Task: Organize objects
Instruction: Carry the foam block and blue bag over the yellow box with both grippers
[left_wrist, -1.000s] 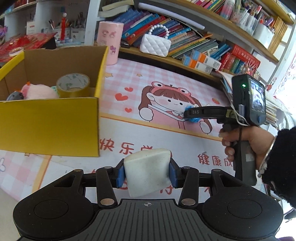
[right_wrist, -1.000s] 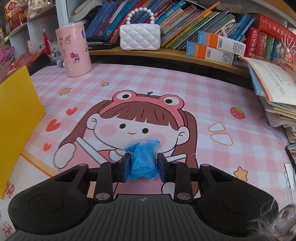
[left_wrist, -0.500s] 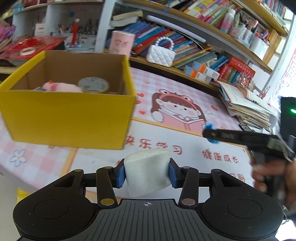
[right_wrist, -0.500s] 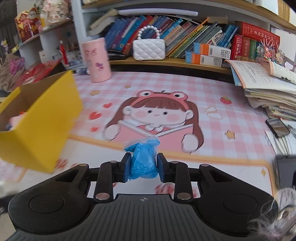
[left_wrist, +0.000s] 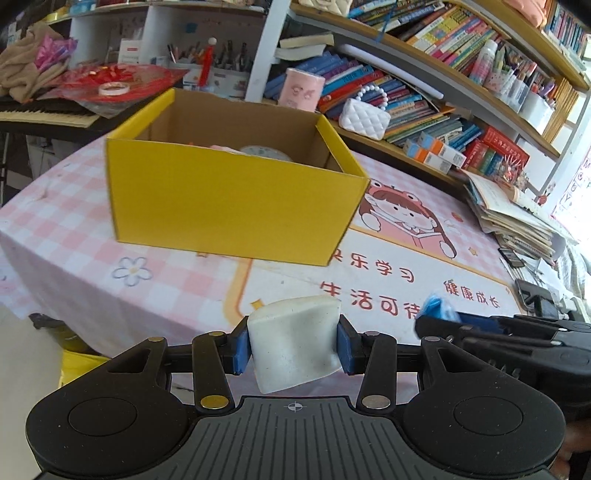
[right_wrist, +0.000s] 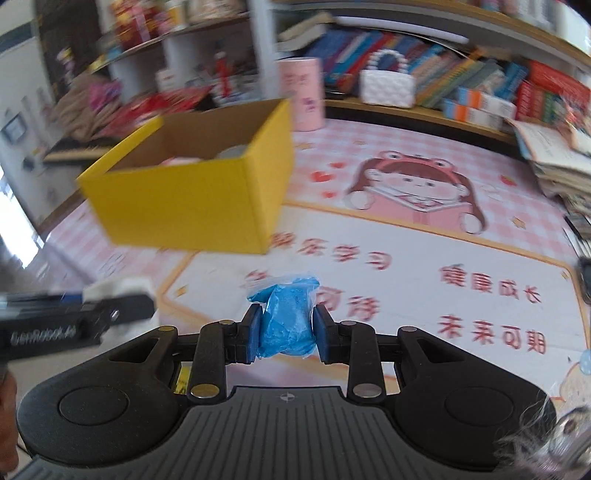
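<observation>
My left gripper (left_wrist: 293, 345) is shut on a white sponge block (left_wrist: 295, 341) and holds it above the table's near edge. My right gripper (right_wrist: 284, 325) is shut on a crumpled blue bag (right_wrist: 287, 317), also above the near side of the table. The right gripper shows in the left wrist view (left_wrist: 436, 317), close to the right of the left one. An open yellow cardboard box (left_wrist: 232, 206) stands on the table ahead; it also shows in the right wrist view (right_wrist: 192, 199). A tape roll (left_wrist: 264, 153) and a pink soft toy lie inside, mostly hidden by the wall.
A pink patterned mat (left_wrist: 388, 266) covers the table. A pink cylinder (left_wrist: 301, 90) and a white quilted purse (left_wrist: 364, 116) stand at the back by the bookshelves. Stacked papers and books (left_wrist: 513, 218) lie at the right edge. A phone (left_wrist: 532, 295) lies near them.
Both grippers have pulled back from the table and higher, each still holding its object. The right gripper has swung left, so the yellow box is now nearly ahead of it.
</observation>
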